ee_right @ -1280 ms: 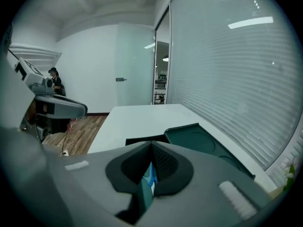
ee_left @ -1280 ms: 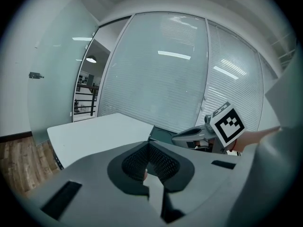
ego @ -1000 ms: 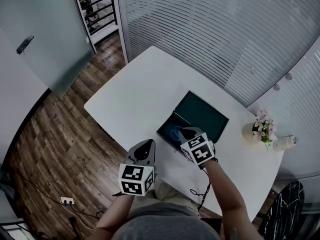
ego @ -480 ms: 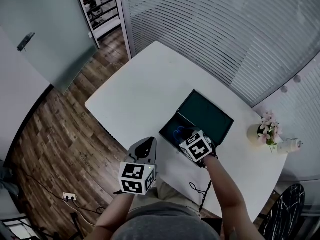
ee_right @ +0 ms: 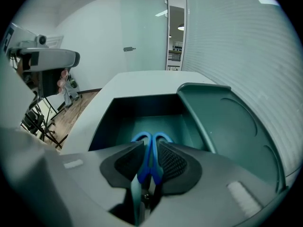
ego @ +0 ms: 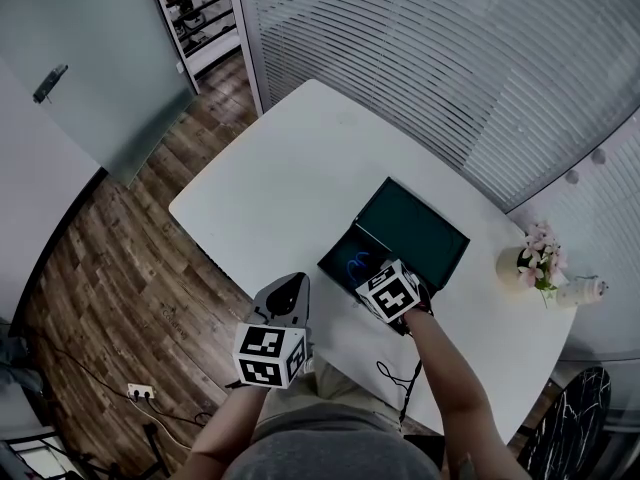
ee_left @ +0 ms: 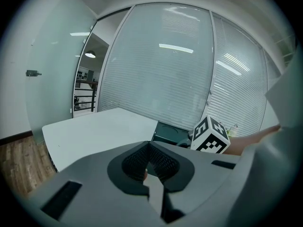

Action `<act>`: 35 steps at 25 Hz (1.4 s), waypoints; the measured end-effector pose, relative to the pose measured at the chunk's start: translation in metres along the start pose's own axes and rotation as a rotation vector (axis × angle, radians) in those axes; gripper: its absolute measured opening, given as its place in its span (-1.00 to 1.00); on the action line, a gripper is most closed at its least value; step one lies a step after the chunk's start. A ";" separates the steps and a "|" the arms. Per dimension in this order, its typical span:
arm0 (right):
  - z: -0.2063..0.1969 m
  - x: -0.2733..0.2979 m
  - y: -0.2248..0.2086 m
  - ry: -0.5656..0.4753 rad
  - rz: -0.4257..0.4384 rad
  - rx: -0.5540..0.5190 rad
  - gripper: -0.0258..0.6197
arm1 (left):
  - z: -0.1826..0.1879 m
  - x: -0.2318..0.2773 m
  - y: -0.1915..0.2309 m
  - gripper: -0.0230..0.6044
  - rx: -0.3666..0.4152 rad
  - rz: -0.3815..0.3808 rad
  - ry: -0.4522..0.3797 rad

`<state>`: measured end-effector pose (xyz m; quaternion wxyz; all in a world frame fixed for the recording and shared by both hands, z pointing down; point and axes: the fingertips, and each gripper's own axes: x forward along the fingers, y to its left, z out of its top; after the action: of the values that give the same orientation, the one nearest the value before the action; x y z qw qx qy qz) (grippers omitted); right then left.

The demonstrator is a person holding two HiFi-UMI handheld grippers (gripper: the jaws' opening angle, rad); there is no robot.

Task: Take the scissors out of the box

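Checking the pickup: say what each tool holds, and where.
Nothing held yet. The right tool, open, straddles the scissors at their blue handles inside the box; the left tool is shut, empty.

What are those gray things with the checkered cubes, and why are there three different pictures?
A person holds a tool in each hand, called a hand-held gripper: two jaws that pinch, like big tongs. The patterned cube on each is part of it. One picture comes from a camera on the person's head, looking down at the white table. The other two come from cameras riding on each gripper, looking along its jaws. On the table sit a dark open box and a little pot of flowers. The right hand-held gripper reaches into the box with its jaws open, and the blue scissors lie between them, not pinched yet. The left hand-held gripper hangs near the table's edge, jaws shut, holding nothing.
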<state>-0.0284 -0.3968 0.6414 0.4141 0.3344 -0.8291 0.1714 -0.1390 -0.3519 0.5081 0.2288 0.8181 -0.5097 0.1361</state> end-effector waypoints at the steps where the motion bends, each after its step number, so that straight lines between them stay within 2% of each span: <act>1: 0.000 0.000 0.000 0.003 -0.001 -0.002 -0.57 | 0.001 0.000 0.001 -0.93 -0.004 0.002 -0.003; 6: 0.002 0.000 0.003 0.005 0.004 0.004 -0.63 | 0.003 -0.005 0.001 -0.93 -0.009 0.006 -0.016; 11: 0.005 -0.010 0.011 0.021 -0.032 -0.017 -0.64 | 0.004 -0.019 0.002 -0.93 -0.023 0.012 -0.030; 19: 0.026 -0.040 0.017 -0.077 -0.102 -0.046 -0.64 | 0.001 -0.042 -0.005 -0.93 -0.019 0.007 -0.055; 27: 0.036 -0.075 0.031 -0.155 -0.164 -0.033 -0.65 | -0.003 -0.068 -0.017 -0.93 -0.007 -0.015 -0.068; 35: 0.047 -0.115 0.038 -0.275 -0.237 -0.039 -0.65 | -0.004 -0.088 -0.033 -0.93 -0.004 -0.013 -0.101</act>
<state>-0.0320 -0.3489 0.5209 0.3207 0.4420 -0.8357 0.0578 -0.1484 -0.2702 0.4635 0.2052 0.8267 -0.5157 0.0924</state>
